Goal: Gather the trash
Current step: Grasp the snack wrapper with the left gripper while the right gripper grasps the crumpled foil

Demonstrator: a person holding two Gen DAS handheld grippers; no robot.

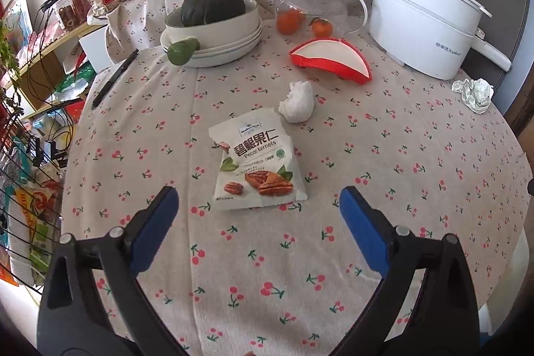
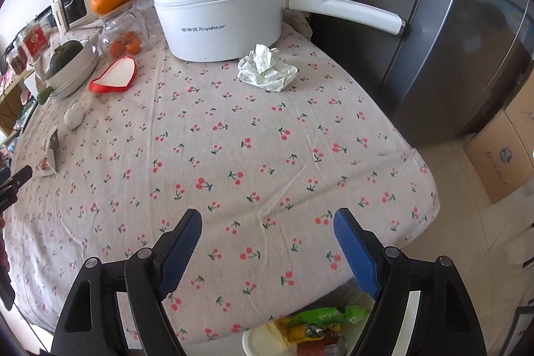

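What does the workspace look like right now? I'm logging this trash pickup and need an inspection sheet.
Surface: round table under a cherry-print cloth, lightly creased.
Job's things: pecan kernel packet, white tissue wad, crumpled paper beside the white electric pot; bin with wrappers below the table edge.
Clutter: squash in stacked bowls, glass teapot with an orange on top, red-and-white dish, pen.
Grippers: left gripper open, empty, near the packet; right gripper open, empty.
Cables: black leads on the shelf at left.
Surroundings: fridge, cardboard box.
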